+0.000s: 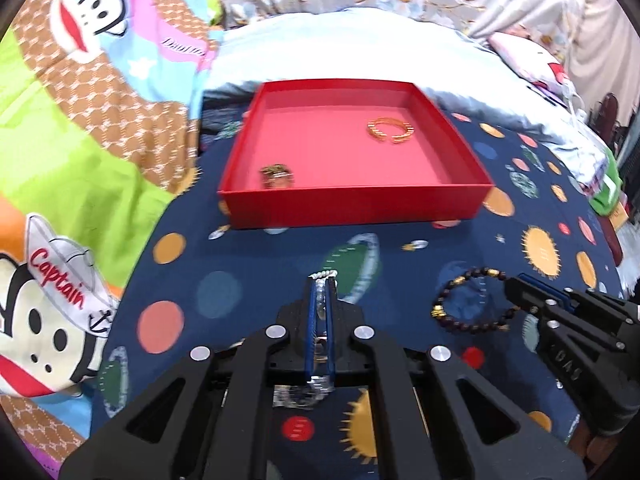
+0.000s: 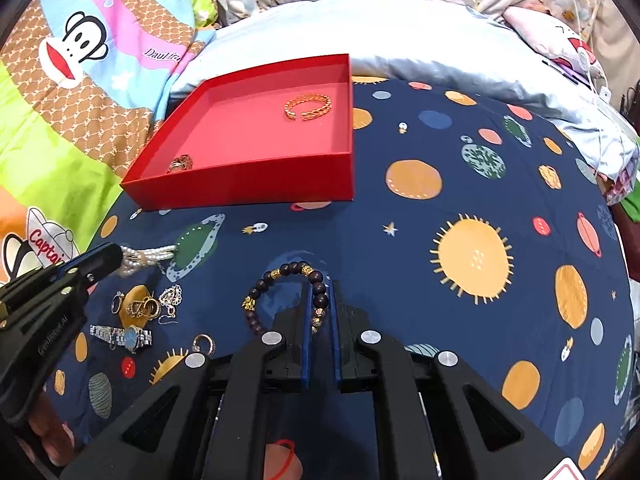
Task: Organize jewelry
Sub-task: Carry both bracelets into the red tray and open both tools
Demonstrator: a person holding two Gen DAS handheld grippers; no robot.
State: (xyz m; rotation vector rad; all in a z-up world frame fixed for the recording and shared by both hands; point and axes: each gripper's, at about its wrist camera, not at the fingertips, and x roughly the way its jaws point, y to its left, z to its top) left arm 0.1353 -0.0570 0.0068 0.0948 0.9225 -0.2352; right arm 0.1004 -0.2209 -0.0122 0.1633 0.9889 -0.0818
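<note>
A red tray lies on the navy planet-print sheet. In it are a gold cuff bracelet and a small dark-gold piece. My left gripper is shut on a white pearl bracelet, in front of the tray. My right gripper is shut on a dark bead bracelet with gold beads, right of the left gripper.
Loose jewelry lies on the sheet near the left gripper: rings and earrings, a silver watch, another ring. A cartoon quilt rises at the left, a pale blue blanket behind the tray.
</note>
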